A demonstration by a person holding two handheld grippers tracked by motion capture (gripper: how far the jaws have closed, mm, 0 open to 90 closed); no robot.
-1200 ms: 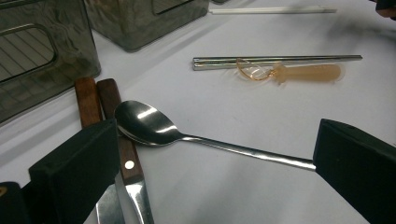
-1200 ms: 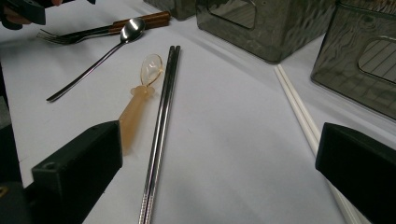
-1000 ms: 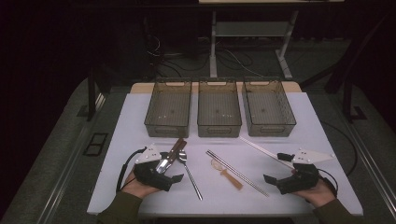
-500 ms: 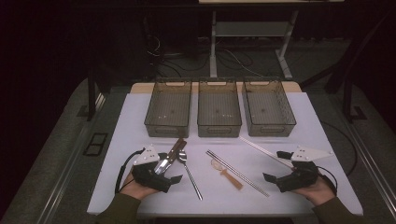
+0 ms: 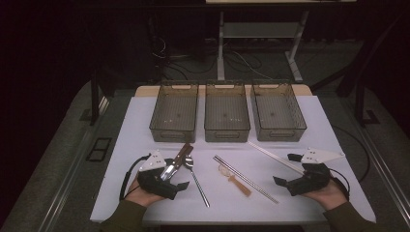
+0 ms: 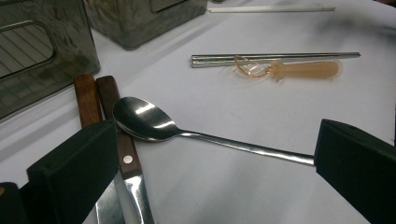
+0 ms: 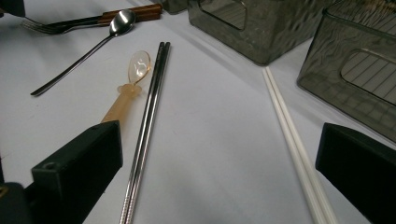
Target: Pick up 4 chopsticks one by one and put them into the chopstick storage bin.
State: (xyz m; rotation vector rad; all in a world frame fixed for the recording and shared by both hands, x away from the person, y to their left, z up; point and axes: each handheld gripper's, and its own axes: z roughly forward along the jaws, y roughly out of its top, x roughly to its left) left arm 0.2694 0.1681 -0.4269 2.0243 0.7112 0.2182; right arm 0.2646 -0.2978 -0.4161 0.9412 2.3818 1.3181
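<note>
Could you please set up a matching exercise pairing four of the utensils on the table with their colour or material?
Things:
1. spoon by the left gripper
2. small spoon
3. chopsticks nearest the right gripper
4. chopsticks in the middle

Descriptions:
A. white
B. translucent amber
C. polished metal with a long thin handle
D. grey metal pair

Pairs: 1-C, 2-B, 3-A, 4-D

Both hands rest low at the near edge, left tongs point(image 5: 175, 180) and right tongs point(image 5: 285, 175) gaping wide, holding nothing
</note>
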